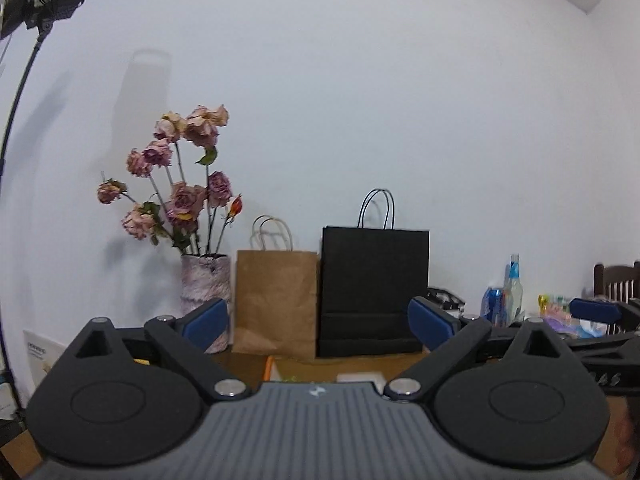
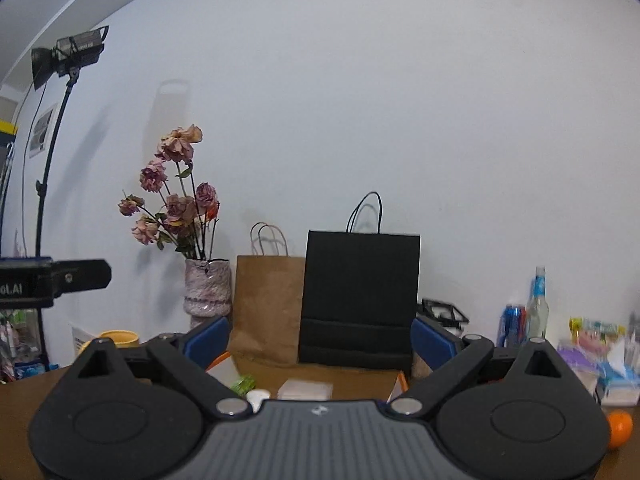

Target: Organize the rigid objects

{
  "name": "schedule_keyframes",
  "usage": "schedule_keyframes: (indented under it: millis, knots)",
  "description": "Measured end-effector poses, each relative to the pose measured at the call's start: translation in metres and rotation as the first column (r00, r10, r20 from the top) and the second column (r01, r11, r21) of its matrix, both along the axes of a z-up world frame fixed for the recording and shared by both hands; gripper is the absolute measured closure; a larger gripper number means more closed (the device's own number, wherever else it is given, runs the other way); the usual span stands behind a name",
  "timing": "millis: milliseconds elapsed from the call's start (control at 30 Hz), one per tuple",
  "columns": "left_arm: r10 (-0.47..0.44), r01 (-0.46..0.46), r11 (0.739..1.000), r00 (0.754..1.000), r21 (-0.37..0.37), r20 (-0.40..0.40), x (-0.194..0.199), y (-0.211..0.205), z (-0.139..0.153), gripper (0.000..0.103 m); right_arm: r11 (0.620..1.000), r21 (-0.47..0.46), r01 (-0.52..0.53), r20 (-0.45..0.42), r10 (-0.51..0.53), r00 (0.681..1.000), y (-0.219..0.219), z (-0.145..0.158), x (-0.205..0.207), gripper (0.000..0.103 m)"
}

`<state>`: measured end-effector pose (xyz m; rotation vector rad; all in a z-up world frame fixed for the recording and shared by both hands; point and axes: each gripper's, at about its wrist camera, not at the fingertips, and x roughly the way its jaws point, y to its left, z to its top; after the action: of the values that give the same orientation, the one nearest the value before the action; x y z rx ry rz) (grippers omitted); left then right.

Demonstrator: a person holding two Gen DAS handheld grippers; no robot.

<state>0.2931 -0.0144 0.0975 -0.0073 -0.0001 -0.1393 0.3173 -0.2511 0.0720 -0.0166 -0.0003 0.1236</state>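
Both grippers point level over a wooden table (image 2: 360, 380) toward the wall. My left gripper (image 1: 320, 324) is open, its blue pads wide apart with nothing between them. My right gripper (image 2: 320, 339) is open the same way and holds nothing. Low on the table in the right wrist view lie a flat white box (image 2: 306, 390), a green item (image 2: 244, 384), a white cap (image 2: 258, 396) and an orange (image 2: 620, 428). A yellow cup (image 2: 120, 338) stands at the left. A can (image 2: 514, 324) and a clear bottle (image 2: 538, 308) stand at the right.
Against the wall stand a vase of dried roses (image 2: 208, 292), a brown paper bag (image 2: 268, 308) and a black paper bag (image 2: 360, 300). Colourful packets (image 2: 596, 340) crowd the right end. A studio lamp on a stand (image 2: 68, 56) rises at the left. A chair back (image 1: 616, 280) shows far right.
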Motion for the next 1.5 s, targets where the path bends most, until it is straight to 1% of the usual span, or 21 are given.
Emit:
schedule_keyframes:
  millis: [67, 167, 300, 367, 433, 500, 567, 667, 700, 733, 800, 833, 933, 1033, 1167, 1300, 1333, 1367, 1400, 1433, 1500]
  knots:
    - [0.008, -0.008, 1.000, 1.000, 0.025, -0.001, -0.017, 0.004, -0.007, 0.004, 1.000, 0.010, 0.001, -0.033, -0.001, 0.999, -0.002, -0.008, -0.019, 0.004]
    - [0.004, -0.003, 0.999, 1.000, 0.049, -0.016, -0.050, 0.012, -0.019, 0.003, 1.000, 0.017, 0.002, -0.059, -0.001, 0.998, -0.006, -0.022, -0.053, 0.004]
    - [-0.025, 0.026, 0.999, 1.000, 0.045, -0.015, -0.105, 0.020, -0.048, 0.000, 0.998, 0.050, -0.044, -0.085, 0.048, 0.995, -0.016, -0.046, -0.103, 0.004]
    - [-0.031, 0.034, 0.997, 0.998, 0.069, -0.048, -0.128, 0.021, -0.064, 0.000, 0.997, 0.065, -0.050, -0.116, 0.058, 0.992, -0.019, -0.059, -0.124, 0.004]
    - [-0.018, 0.024, 0.996, 0.997, 0.087, -0.074, -0.150, 0.022, -0.074, 0.000, 0.997, 0.059, -0.041, -0.147, 0.050, 0.988, -0.021, -0.070, -0.148, 0.004]
    - [-0.004, 0.012, 0.997, 0.995, 0.080, -0.103, -0.178, 0.024, -0.083, 0.000, 0.999, 0.047, -0.027, -0.166, 0.034, 0.985, -0.020, -0.080, -0.176, 0.004]
    - [-0.001, 0.012, 0.997, 0.990, 0.072, -0.140, -0.199, 0.027, -0.090, 0.000, 0.998, 0.058, -0.002, -0.191, 0.013, 0.982, -0.019, -0.088, -0.202, 0.004]
    - [-0.036, 0.056, 0.994, 0.980, 0.097, -0.196, -0.215, 0.028, -0.097, 0.000, 0.996, 0.085, -0.007, -0.223, 0.026, 0.975, -0.018, -0.098, -0.225, 0.004]
    - [-0.049, 0.074, 0.990, 0.979, 0.123, -0.199, -0.216, 0.026, -0.097, 0.000, 0.997, 0.080, -0.016, -0.238, 0.035, 0.971, -0.016, -0.100, -0.226, 0.004]
    - [-0.045, 0.073, 0.988, 0.981, 0.139, -0.191, -0.217, 0.025, -0.097, 0.000, 0.998, 0.066, -0.021, -0.249, 0.036, 0.968, -0.015, -0.101, -0.225, 0.004]
    - [-0.021, 0.047, 0.989, 0.983, 0.142, -0.180, -0.215, 0.023, -0.097, 0.000, 0.999, 0.044, -0.002, -0.246, 0.012, 0.969, -0.012, -0.101, -0.222, 0.004]
    - [-0.018, 0.042, 0.991, 0.982, 0.129, -0.188, -0.213, 0.023, -0.098, 0.000, 0.999, 0.053, 0.009, -0.243, 0.004, 0.970, -0.011, -0.101, -0.220, 0.004]
    - [-0.024, 0.050, 0.994, 0.970, 0.100, -0.244, -0.202, 0.021, -0.104, 0.000, 0.995, 0.103, 0.007, -0.262, 0.021, 0.965, -0.012, -0.104, -0.213, 0.004]
    - [-0.021, 0.049, 0.993, 0.964, 0.103, -0.264, -0.188, 0.019, -0.110, 0.000, 0.996, 0.093, 0.014, -0.279, 0.012, 0.960, -0.012, -0.109, -0.206, 0.004]
    - [-0.005, 0.036, 0.994, 0.960, 0.105, -0.279, -0.157, 0.017, -0.111, 0.000, 0.996, 0.089, 0.018, -0.317, 0.012, 0.948, -0.019, -0.113, -0.186, 0.006]
    - [0.009, 0.023, 0.994, 0.956, 0.105, -0.292, -0.106, 0.015, -0.103, 0.001, 0.996, 0.090, 0.028, -0.342, 0.004, 0.940, -0.028, -0.112, -0.154, 0.006]
    - [0.002, 0.032, 0.993, 0.956, 0.112, -0.294, -0.093, 0.014, -0.100, 0.002, 0.996, 0.086, 0.030, -0.347, 0.001, 0.938, -0.029, -0.110, -0.145, 0.006]
    - [-0.014, 0.050, 0.992, 0.956, 0.116, -0.292, -0.081, 0.011, -0.097, 0.007, 0.996, 0.080, 0.030, -0.350, 0.000, 0.937, -0.031, -0.108, -0.135, 0.006]
    - [-0.051, 0.091, 0.989, 0.951, 0.118, -0.304, -0.063, 0.008, -0.093, 0.013, 0.997, 0.074, 0.025, -0.351, 0.002, 0.937, -0.032, -0.106, -0.124, 0.006]
    - [-0.079, 0.126, 0.984, 0.943, 0.124, -0.325, -0.048, 0.005, -0.090, 0.017, 0.998, 0.068, 0.012, -0.348, 0.013, 0.937, -0.034, -0.103, -0.111, 0.006]
    - [-0.136, 0.192, 0.973, 0.924, 0.126, -0.357, -0.014, -0.001, -0.086, 0.027, 0.998, 0.063, -0.014, -0.351, 0.035, 0.936, -0.037, -0.097, -0.084, 0.006]
